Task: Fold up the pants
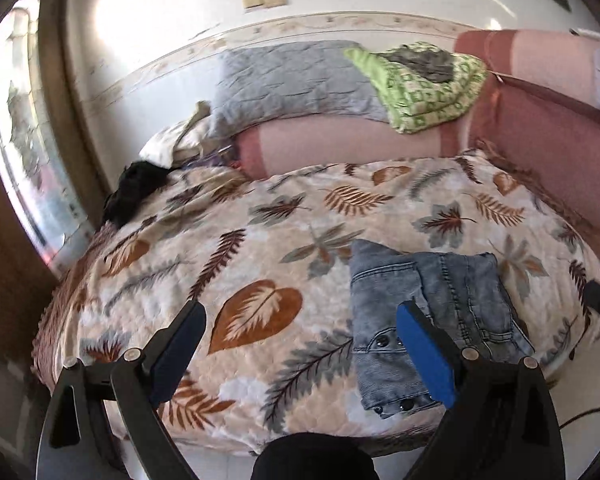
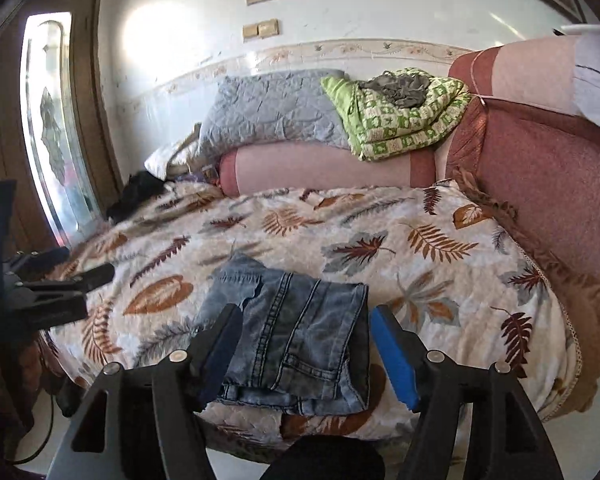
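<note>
The pants (image 1: 432,316) are light blue jeans folded into a compact stack near the front edge of the bed; they also show in the right wrist view (image 2: 296,336). My left gripper (image 1: 300,312) is open and empty, above the bedspread to the left of the jeans, its right finger overlapping their left part in the picture. My right gripper (image 2: 304,320) is open and empty, its fingers standing either side of the folded jeans. The left gripper also shows in the right wrist view (image 2: 80,268) at the left edge.
A leaf-patterned bedspread (image 1: 260,240) covers the bed. At the back lie a pink bolster (image 1: 352,144), a grey pillow (image 1: 292,76), a folded green blanket (image 1: 424,88) and dark clothing (image 1: 136,188). A pink headboard (image 2: 548,184) stands right, a window (image 2: 56,128) left.
</note>
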Tool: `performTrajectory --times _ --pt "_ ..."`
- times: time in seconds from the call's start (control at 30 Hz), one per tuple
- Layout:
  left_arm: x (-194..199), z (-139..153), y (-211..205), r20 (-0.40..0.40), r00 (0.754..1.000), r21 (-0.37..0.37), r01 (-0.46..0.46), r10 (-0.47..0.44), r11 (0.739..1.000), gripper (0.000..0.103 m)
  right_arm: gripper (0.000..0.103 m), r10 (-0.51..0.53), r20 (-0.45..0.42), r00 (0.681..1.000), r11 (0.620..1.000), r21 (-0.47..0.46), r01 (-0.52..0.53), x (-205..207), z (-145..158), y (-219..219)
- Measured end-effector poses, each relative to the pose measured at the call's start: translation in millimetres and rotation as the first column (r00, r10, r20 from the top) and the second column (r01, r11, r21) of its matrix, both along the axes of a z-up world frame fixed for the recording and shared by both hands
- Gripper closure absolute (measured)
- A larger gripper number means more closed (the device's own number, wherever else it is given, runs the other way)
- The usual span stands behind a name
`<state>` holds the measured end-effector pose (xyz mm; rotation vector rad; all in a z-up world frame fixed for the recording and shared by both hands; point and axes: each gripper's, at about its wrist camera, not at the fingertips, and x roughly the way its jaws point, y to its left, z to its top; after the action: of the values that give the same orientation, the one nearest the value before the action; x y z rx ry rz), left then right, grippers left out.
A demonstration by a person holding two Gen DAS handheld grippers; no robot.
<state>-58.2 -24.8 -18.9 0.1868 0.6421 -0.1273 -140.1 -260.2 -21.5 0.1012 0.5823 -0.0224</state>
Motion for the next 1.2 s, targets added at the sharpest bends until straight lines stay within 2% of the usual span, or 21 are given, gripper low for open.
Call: performTrajectory --times 0.17,0.3,0.4,0.47,0.7,1.2 --pt "-6.4 2.3 10.1 0.034 0.998 -0.027 -0.057 0.058 0.998 0.007 0.033 0.011 -0.027 1.000 1.000 0.011 -0.011 12.1 -4.8 16.4" --pt "-7.7 1.2 7.0 0.018 0.998 0.010 -0.061 0.061 0.998 0.007 0.032 0.057 -0.029 0.998 0.998 0.037 -0.056 18.0 -6.0 29.9" --pt "-10.4 1.1 3.3 0.036 0.997 0.051 -0.065 0.063 0.997 0.007 0.032 0.092 -0.022 0.996 0.996 0.014 -0.092 17.3 -6.5 44.3" --pt "-10.7 2.0 3.7 0.035 0.997 0.049 -0.063 0.062 0.997 0.007 0.032 0.108 -0.019 0.994 0.994 -0.008 -0.108 17.1 -6.3 50.4" --pt "-7.7 -2.8 5.0 0.007 0.998 0.041 -0.062 0.062 0.997 0.007 0.032 0.114 -0.018 0.993 0.993 -0.025 -0.114 18.0 -6.4 54.4" --pt "7.5 -32.7 1.9 -0.106 0.993 0.069 -0.041 0.048 0.997 0.007 0.032 0.074 -0.119 0.990 0.997 0.033 -0.071 35.2 -34.6 33.8"
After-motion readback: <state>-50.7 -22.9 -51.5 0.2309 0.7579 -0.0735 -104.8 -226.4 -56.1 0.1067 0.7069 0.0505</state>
